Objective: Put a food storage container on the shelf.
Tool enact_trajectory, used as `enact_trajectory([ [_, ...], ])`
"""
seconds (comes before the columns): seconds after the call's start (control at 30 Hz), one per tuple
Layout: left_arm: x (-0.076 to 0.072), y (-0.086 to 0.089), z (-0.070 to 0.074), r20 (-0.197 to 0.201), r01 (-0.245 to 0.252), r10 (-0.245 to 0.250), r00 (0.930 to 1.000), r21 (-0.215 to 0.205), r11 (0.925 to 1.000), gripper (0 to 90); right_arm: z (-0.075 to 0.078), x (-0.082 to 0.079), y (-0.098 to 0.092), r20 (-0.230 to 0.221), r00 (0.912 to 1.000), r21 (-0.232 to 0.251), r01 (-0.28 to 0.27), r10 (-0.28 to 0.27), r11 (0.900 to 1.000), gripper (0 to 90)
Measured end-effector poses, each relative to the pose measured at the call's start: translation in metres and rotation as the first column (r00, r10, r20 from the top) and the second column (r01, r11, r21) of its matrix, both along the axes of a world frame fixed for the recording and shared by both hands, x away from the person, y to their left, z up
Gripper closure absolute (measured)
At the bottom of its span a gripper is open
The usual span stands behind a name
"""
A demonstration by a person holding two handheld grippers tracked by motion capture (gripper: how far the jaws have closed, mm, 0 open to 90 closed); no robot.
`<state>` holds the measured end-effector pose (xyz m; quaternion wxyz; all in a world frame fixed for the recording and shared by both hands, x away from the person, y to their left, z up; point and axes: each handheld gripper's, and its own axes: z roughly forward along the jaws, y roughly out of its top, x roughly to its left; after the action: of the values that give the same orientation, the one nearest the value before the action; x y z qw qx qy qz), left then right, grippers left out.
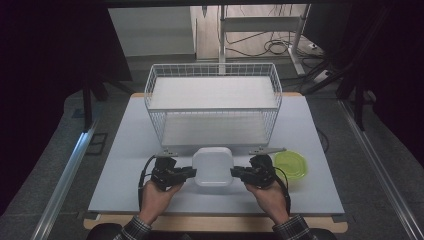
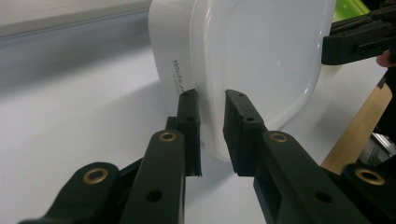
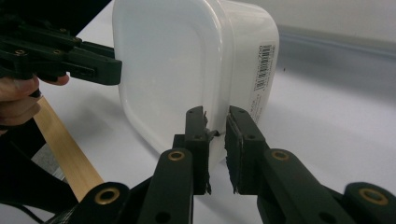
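two grippers pinch one white box [image 1: 213, 165] by its opposite rims: the left gripper [image 1: 189, 173] has its fingers [image 2: 189, 121] closed on the rim at the box's left side, the right gripper [image 1: 237, 173] has its fingers [image 3: 196, 135] closed on the rim at the right. the box sits on the tabletop [image 1: 125, 165] near the front edge, between the two hands, with the wire basket [image 1: 213, 107] just behind it and a green lid [image 1: 291, 165] beside the right gripper. each grip looks thin, only the tips on a smooth, narrow plastic lip, so a lift could let one side slide out and the box would swing or drop. if the hands rise unevenly or pull apart, the rim may flex and pop free. the basket wall stands high, so a low carry would knock the box against the wire. the right hand, moving out, could also nudge the lid off toward the tabletop's edge.
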<state>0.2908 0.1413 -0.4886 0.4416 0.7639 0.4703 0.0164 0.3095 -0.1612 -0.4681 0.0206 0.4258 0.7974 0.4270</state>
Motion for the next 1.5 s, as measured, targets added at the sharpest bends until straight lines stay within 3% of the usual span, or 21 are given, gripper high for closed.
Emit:
enact_trajectory([
  [0.17,-0.001,0.002,0.012,0.04,-0.005,0.005,0.9992,-0.008,1.0,77.8,0.007,0.001,-0.002,0.026,0.9996,0.03,-0.006,0.006,1.0,79.6],
  [0.63,0.003,0.005,0.041,0.105,-0.007,0.008,0.9945,-0.008,0.9999,78.2,0.031,0.01,-0.002,0.084,0.9964,0.076,-0.012,0.006,0.997,79.4],
  [1.03,0.012,0.005,0.082,0.194,-0.003,0.003,0.9811,-0.001,1.0,78.4,0.063,0.019,-0.005,0.142,0.9899,0.117,-0.017,0.0,0.993,79.2],
  [1.5,0.022,0.01,0.114,0.242,-0.009,0.012,0.9701,-0.014,0.9999,78.5,0.096,0.033,-0.002,0.185,0.9827,0.134,-0.032,0.006,0.991,79.2],
])
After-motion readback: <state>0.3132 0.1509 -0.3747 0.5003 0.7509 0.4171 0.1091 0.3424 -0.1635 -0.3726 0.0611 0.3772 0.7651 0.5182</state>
